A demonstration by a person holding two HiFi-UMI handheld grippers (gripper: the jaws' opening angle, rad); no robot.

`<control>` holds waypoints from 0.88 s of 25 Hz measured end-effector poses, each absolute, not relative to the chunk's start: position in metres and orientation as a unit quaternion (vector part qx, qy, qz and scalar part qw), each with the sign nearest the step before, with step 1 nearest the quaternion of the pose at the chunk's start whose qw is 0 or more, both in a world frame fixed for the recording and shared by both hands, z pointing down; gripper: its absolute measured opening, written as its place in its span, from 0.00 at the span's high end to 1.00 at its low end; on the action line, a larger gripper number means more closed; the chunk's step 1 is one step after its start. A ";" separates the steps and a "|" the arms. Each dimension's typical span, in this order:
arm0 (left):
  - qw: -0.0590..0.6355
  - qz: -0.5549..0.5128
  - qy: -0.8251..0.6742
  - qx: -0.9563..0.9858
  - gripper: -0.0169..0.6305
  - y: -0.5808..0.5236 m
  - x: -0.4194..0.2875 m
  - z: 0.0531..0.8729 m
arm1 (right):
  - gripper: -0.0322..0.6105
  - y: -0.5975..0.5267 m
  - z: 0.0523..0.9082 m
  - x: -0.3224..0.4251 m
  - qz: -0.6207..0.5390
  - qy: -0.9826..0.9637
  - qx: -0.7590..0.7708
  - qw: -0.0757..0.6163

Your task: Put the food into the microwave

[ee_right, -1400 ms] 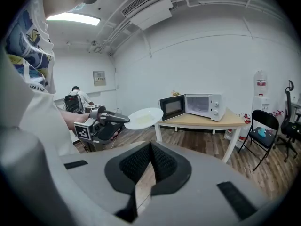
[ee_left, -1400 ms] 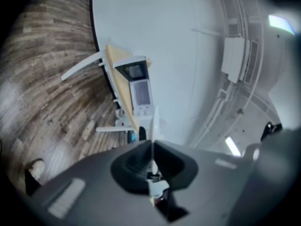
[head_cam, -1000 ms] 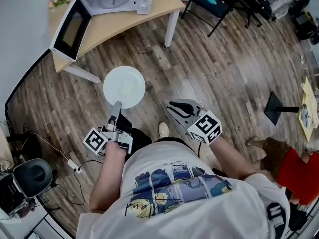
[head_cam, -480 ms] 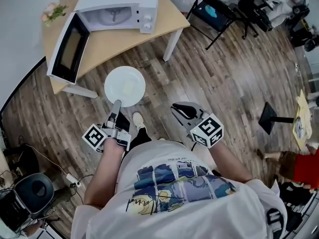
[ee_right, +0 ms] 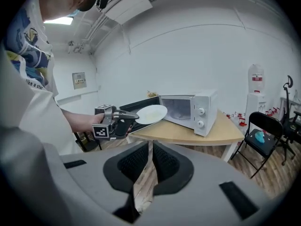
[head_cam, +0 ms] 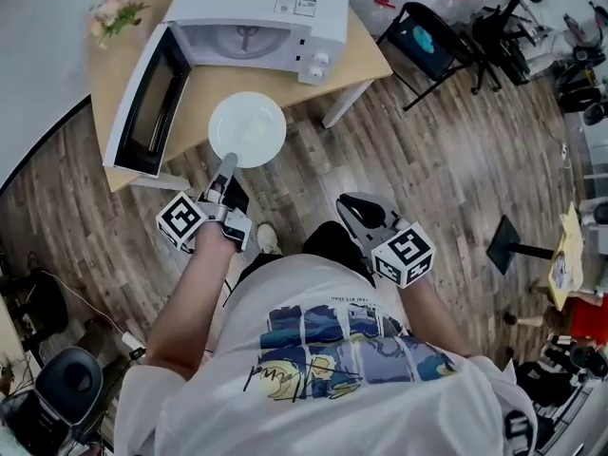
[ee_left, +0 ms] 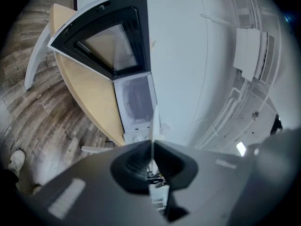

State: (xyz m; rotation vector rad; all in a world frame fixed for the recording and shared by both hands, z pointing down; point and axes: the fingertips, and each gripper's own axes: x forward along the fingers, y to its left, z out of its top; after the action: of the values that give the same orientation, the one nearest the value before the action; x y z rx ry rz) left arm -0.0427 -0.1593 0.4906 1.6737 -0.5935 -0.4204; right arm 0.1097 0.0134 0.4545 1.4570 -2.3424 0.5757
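The left gripper [head_cam: 226, 164] is clamped on the near rim of a white plate [head_cam: 247, 128], which juts straight out ahead of it; the food on the plate shows only as a faint pale patch. In the head view the plate hangs over the edge of the table [head_cam: 204, 79], just short of the microwave [head_cam: 266, 8], whose door [head_cam: 142, 103] stands wide open to the gripper's left. The right gripper [head_cam: 348, 205] is held low beside the person's body, well apart from the plate, jaws together with nothing between them.

The left gripper view shows what the head view cannot: the plate [ee_left: 153, 131] edge-on as a thin white line pinched between the jaws, with the open oven [ee_left: 136, 98] directly ahead and its door [ee_left: 108, 41] above it in the rolled picture. The right gripper view gives the side-on look; the left gripper [ee_right: 127, 117] holds the plate [ee_right: 151, 113] level, above the table [ee_right: 188, 133] and in front of the microwave [ee_right: 190, 109]; its own jaws [ee_right: 149, 149] show only a slim slit.

A second ago the plate hung over bare floor, clear of the table; now it has come forward over the table's edge; the microwave sits nearer in the head view; both grippers are closed just as before.
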 end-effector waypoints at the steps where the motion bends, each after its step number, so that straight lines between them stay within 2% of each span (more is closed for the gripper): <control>1: 0.612 -0.184 -0.262 0.724 0.94 -0.169 -0.041 0.493 | 0.91 0.010 0.455 0.113 0.203 -0.821 0.508 0.166; 9: 0.610 -0.216 -0.315 0.694 0.94 -0.252 -0.015 0.513 | 0.91 -0.053 0.468 0.161 0.213 -0.833 0.480 0.175; 22: 0.591 -0.254 -0.404 0.650 0.94 -0.370 0.035 0.557 | 0.91 -0.163 0.468 0.282 0.198 -0.861 0.430 0.184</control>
State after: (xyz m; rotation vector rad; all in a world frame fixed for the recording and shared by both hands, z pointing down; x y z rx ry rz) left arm 0.0349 -0.3702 0.5573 1.5128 -0.9400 -0.5914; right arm 0.2824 -0.1633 0.4677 1.2129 -2.4281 0.5590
